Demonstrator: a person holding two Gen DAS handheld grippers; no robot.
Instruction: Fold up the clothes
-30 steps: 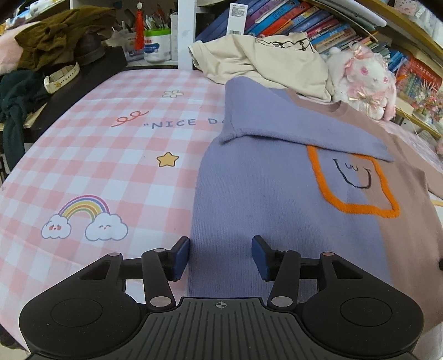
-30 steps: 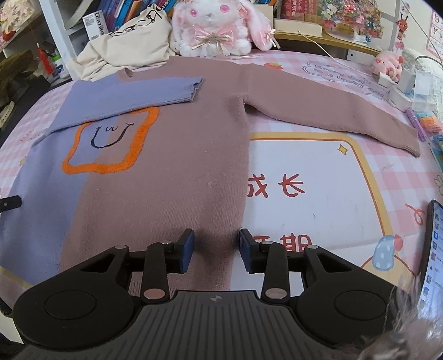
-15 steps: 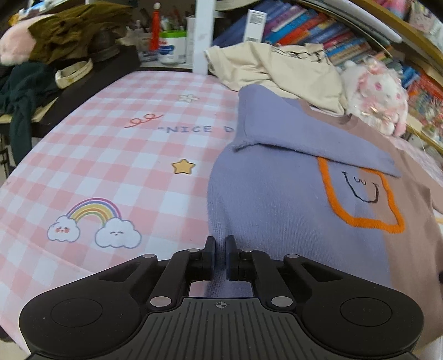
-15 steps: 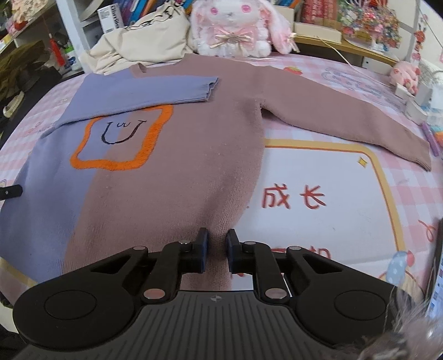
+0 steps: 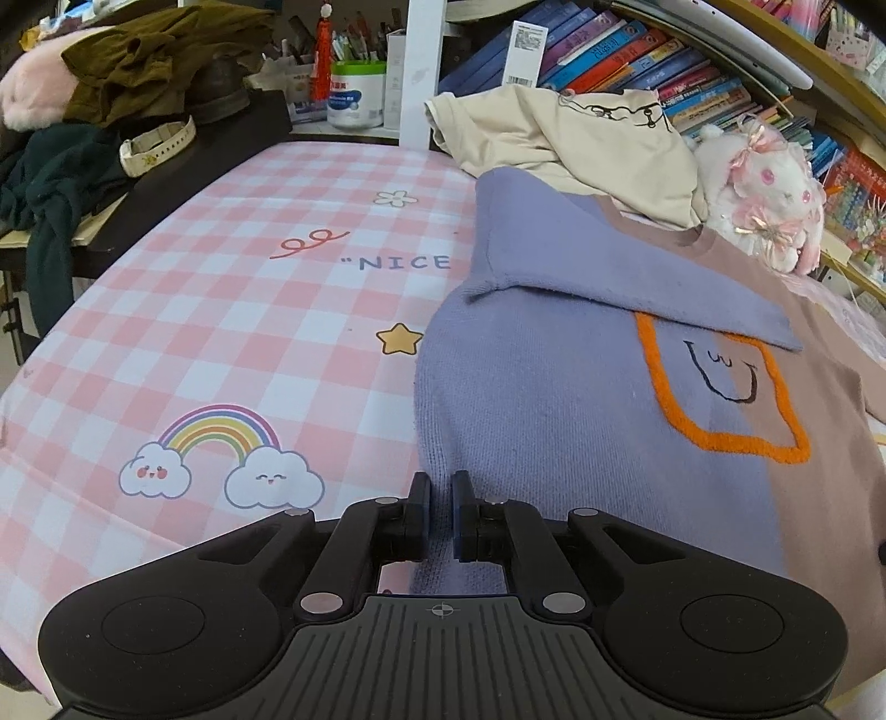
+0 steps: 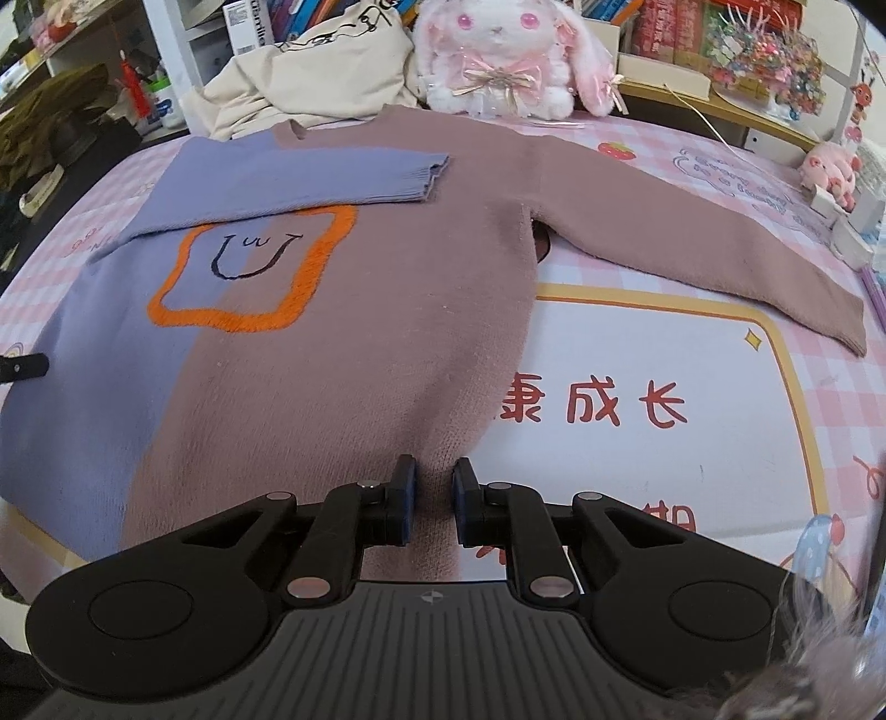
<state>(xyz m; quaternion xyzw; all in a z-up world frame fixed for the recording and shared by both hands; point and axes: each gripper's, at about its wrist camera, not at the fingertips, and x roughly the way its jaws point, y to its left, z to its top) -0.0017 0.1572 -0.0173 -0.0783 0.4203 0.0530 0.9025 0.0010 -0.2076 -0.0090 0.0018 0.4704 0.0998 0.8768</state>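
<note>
Surface: pink-and-white checked cloth [image 5: 232, 310], smooth and flat, printed with a rainbow between two clouds [image 5: 219, 459], a yellow star [image 5: 398, 339] and the word "NICE".
Right half of cloth: large white panel with a yellow border [image 6: 797, 399] and red characters.
Background: shelves packed with book spines [image 5: 609, 50], a crumpled cream garment [image 5: 581, 144] heaped at the far edge, a fluffy white and pink plush rabbit [image 6: 498, 55] beside it.
Sweater [image 6: 387, 310]: soft, slightly fuzzy knit lying flat on the cloth, front up, half lavender and half dusty mauve.
Chest patch: wavy square outlined in thick orange yarn [image 6: 255, 277], with a thin black stitched smile inside.
Lavender sleeve [image 6: 310, 177]: folded across the chest, ribbed cuff at its end, overlapping the top of the orange outline.
Mauve sleeve [image 6: 692, 249]: stretched out to the side over the cloth, unfolded.
Left gripper [image 5: 440, 515]: black, blue-padded fingers drawn nearly together, pinching the lavender hem corner; a ridge of knit stands between the pads.
Right gripper [image 6: 432, 498]: fingers closed in on the mauve hem corner, a wider fold of knit filling the gap.
</note>
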